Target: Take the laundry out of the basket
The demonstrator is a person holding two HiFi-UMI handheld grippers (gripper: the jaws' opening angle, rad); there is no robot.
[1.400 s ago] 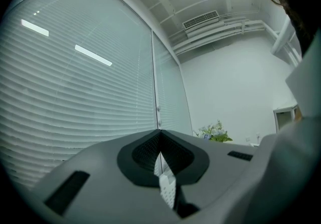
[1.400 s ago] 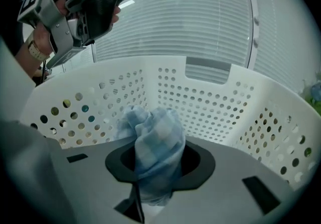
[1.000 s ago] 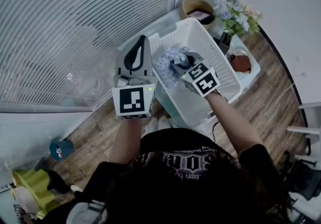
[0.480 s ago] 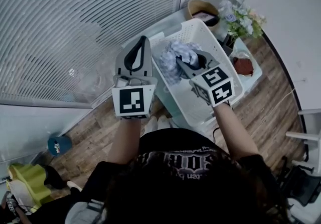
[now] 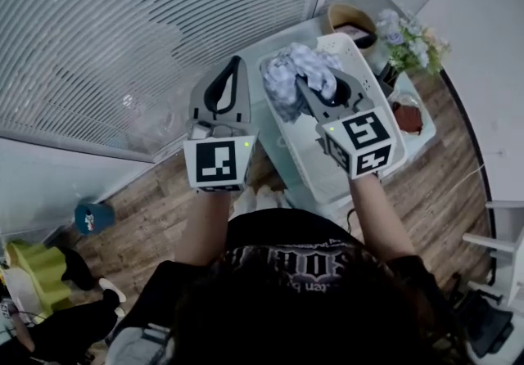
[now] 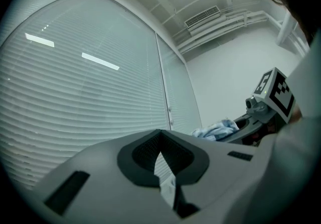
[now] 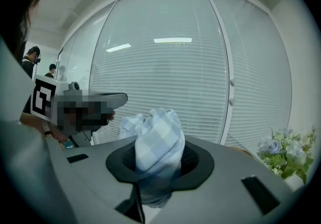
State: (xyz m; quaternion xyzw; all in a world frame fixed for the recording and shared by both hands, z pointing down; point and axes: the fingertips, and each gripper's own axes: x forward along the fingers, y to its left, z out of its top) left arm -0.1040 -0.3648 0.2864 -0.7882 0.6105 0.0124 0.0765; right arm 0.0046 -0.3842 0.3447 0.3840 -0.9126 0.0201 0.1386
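A white laundry basket (image 5: 354, 48) stands on the wooden floor below my hands. My right gripper (image 5: 304, 87) is shut on a bunched blue-and-white checked cloth (image 5: 291, 77) and holds it above the basket's near-left corner. In the right gripper view the cloth (image 7: 158, 135) bulges up between the jaws of that gripper (image 7: 159, 150). My left gripper (image 5: 237, 63) hovers just left of the cloth, jaws shut with nothing in them. In the left gripper view, the left gripper (image 6: 161, 135) points at the window blinds, with the cloth (image 6: 215, 130) to its right.
Window blinds (image 5: 123, 44) fill the wall to the left. A vase of flowers (image 5: 413, 40), a round brown basket (image 5: 348, 18) and a low white table (image 5: 422, 128) stand beyond the laundry basket. A blue object (image 5: 92, 218) lies on the floor. People (image 7: 32, 60) stand far off.
My right gripper has risen with the checked cloth, lifting it up out of the basket. The left gripper has shifted slightly and stays shut.
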